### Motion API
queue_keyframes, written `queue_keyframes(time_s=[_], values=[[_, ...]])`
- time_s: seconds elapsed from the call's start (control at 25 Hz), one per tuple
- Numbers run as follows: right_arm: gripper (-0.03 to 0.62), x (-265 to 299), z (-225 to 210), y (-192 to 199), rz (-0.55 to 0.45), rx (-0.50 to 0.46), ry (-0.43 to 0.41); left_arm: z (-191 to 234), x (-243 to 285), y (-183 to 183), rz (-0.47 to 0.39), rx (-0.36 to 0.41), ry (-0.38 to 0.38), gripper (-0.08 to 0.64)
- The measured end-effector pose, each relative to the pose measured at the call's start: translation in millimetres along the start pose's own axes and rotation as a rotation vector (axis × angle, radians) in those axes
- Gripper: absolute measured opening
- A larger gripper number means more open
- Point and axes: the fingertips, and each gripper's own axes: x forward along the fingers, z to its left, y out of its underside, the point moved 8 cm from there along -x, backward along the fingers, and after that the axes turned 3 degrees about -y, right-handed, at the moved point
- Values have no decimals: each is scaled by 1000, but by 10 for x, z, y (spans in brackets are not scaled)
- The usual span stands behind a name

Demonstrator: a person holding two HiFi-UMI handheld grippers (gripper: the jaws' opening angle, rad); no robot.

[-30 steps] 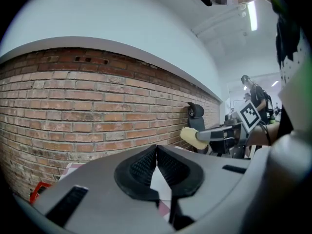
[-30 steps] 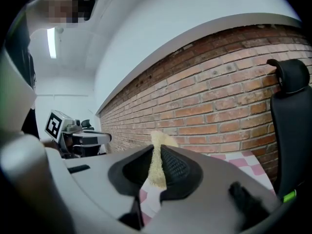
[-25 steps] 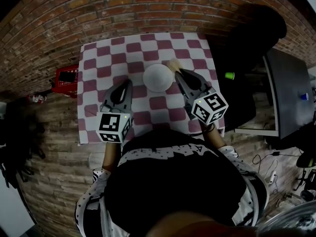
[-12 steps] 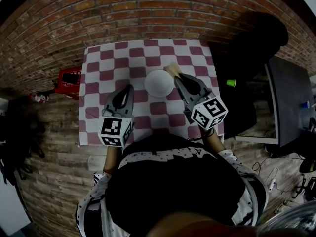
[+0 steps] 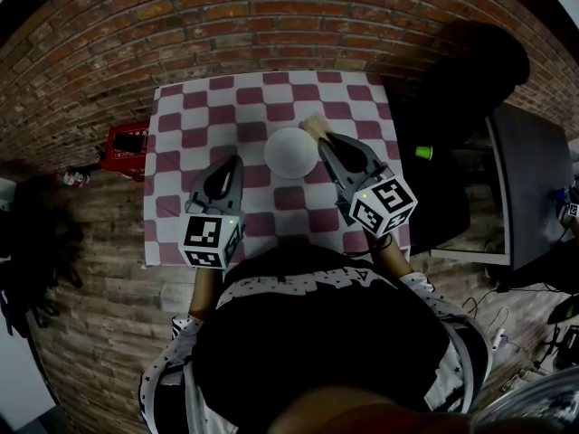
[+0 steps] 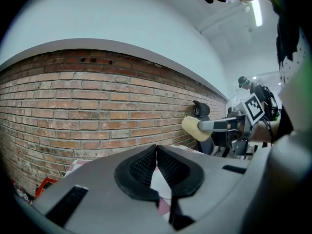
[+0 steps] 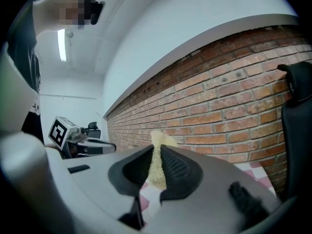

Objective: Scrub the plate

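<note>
Nearest, the left gripper hangs over the near-left part of the checked tablecloth. Its jaws are pressed together with nothing between them, as the left gripper view shows plainly. It points toward the plate's near-left side but stops just short of it, and I judge it is waiting there to steady the plate when the rubbing starts.

The right gripper comes in from the near right at a slant. Its jaws are clamped on a pale yellow sponge, squeezed thin between the pads, with a tuft sticking out past the tips. Gripping it that way leaves soft material out front, so it is the sponge and not the hard jaws that would meet the dish.

The white plate lies flat on the cloth between the two sets of tips, a little to the far side of the table's middle. The sponge sits at the plate's far-right rim. Whether it rests on the rim or hangs just over it, I cannot tell. No suds or marks show on the plate, so I take it the scrubbing is about to begin or is at its very start.

Off the table's left edge a red crate stands on the floor. A black chair stands far right, and the brick wall lies beyond.
</note>
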Motion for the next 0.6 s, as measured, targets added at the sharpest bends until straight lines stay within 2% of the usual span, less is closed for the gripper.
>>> queue_keyframes(time_s=[0.6], values=[[51, 0, -16, 4, -3, 6, 1, 12, 24, 6, 8, 4, 5, 12]])
